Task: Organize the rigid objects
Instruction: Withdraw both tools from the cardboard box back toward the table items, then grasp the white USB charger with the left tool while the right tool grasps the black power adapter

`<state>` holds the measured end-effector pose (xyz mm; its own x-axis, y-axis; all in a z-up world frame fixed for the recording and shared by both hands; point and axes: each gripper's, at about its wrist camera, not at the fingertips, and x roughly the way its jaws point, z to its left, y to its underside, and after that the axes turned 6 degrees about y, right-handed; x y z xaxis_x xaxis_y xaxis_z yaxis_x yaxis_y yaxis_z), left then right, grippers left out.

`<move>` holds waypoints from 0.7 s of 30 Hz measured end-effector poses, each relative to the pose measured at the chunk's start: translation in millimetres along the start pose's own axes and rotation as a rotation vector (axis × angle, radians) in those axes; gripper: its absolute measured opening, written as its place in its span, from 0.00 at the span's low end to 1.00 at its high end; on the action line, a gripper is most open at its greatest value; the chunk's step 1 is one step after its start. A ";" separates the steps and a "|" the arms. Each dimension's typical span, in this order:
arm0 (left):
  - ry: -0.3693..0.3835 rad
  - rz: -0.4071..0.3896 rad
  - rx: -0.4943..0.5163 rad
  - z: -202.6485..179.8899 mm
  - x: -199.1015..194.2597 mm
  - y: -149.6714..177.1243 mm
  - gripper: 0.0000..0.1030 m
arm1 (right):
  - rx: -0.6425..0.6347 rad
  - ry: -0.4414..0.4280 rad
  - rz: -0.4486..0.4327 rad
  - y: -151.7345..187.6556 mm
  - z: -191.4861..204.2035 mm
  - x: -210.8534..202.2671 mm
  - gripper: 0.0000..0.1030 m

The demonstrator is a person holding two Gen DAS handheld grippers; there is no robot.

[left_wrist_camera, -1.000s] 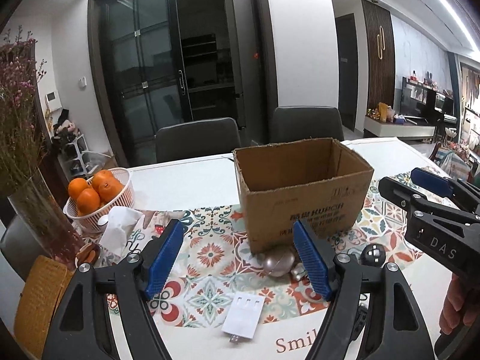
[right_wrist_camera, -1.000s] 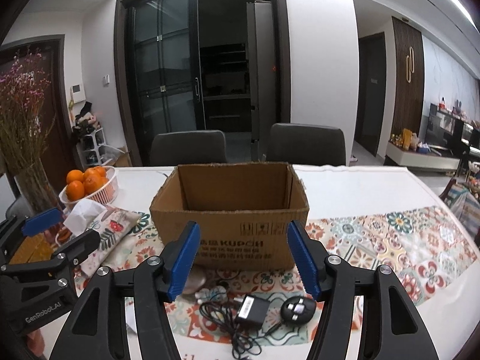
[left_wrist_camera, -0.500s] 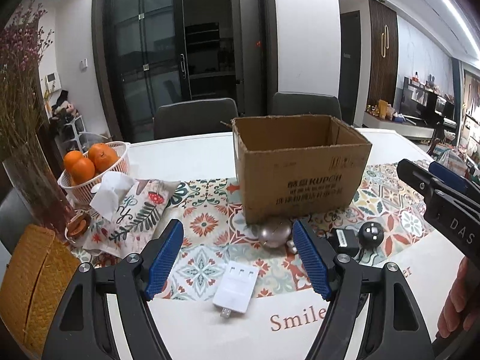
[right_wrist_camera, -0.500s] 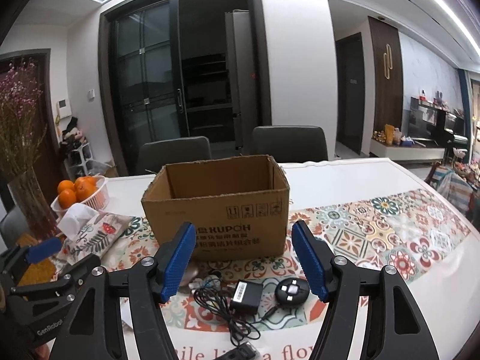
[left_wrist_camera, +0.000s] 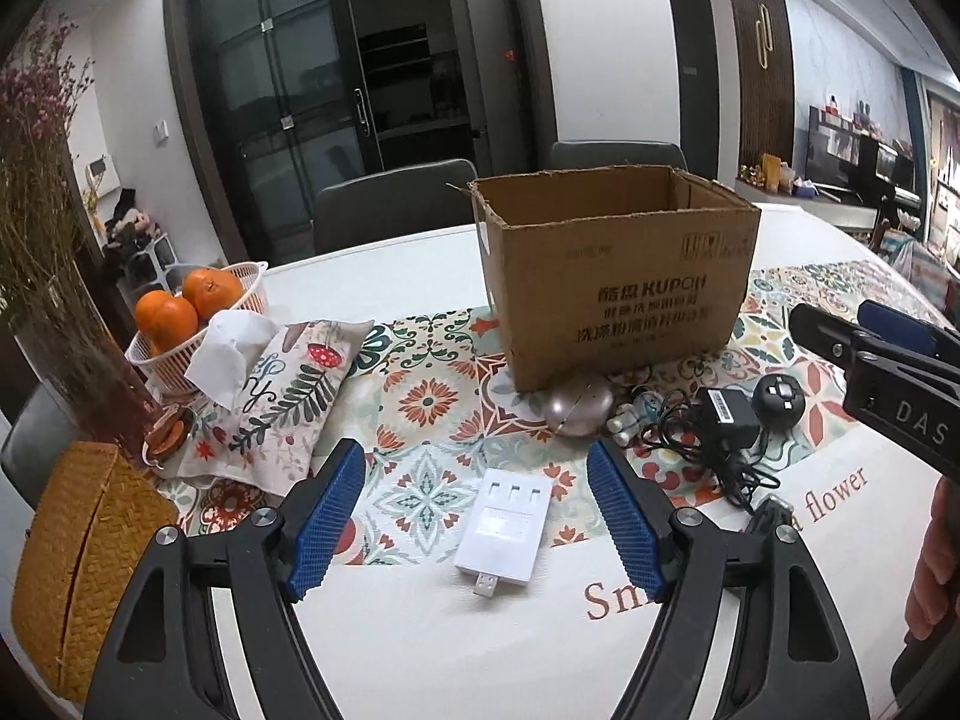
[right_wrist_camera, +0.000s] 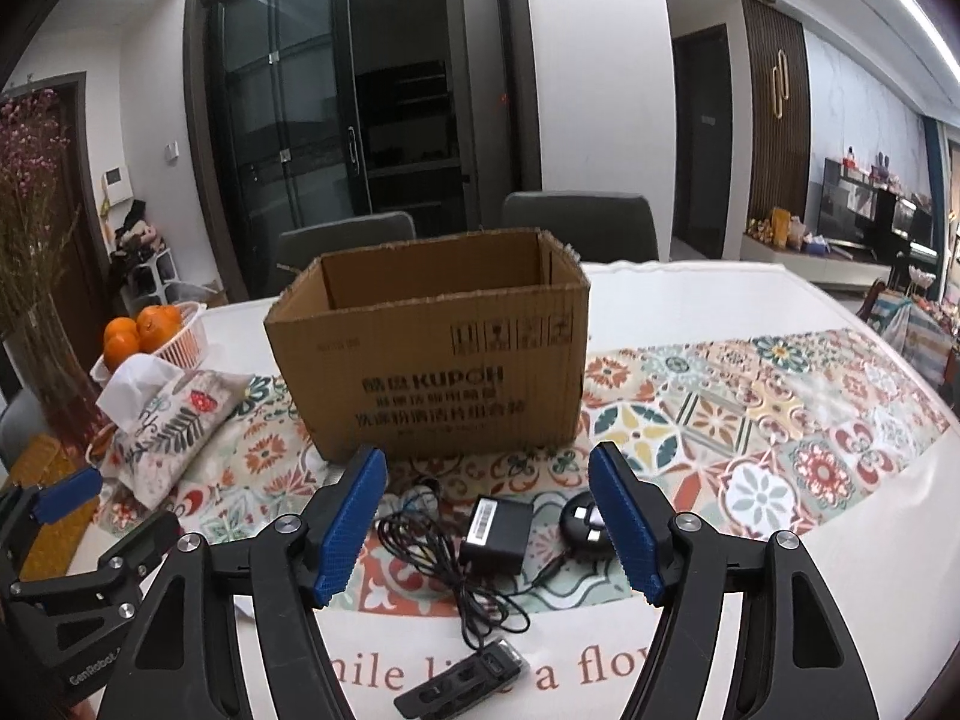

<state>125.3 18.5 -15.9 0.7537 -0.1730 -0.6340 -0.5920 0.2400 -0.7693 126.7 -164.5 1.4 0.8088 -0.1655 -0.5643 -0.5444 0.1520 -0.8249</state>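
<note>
As seen from the wrists, left to right:
Left gripper (left_wrist_camera: pixel 477 519): hovering level above near tabletop edge, jaws spread, nothing held.
White USB hub (left_wrist_camera: pixel 504 528): flat between those fingers, long axis near-to-far, plug toward near edge.
Cardboard box (right_wrist_camera: pixel 432 354): upright, open-topped, mid-table.
Black adapter (right_wrist_camera: pixel 497 525): before box, cord coiled leftward.
Right gripper (right_wrist_camera: pixel 489 525): hovering level over adapter, jaws spread, empty.

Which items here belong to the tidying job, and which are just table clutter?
Job: cardboard box, white USB hub, black power adapter, round black plug, silver egg-shaped object.
Clutter: basket of oranges, tissue pouch, wicker box.
</note>
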 end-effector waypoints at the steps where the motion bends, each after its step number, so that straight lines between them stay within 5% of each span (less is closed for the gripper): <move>1: -0.003 -0.001 0.005 -0.5 0.9 1.1 0.75 | 0.002 -0.002 0.010 1.8 -1.0 2.6 0.69; 21: 0.033 0.139 0.031 -4.0 59.2 28.6 0.77 | 0.036 -0.001 0.156 24.3 -2.3 59.6 0.69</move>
<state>151.9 11.2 -75.7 0.6549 -0.1667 -0.7371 -0.6807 0.2936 -0.6711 161.1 -172.8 -52.4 0.7152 -0.1360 -0.6856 -0.6553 0.2107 -0.7254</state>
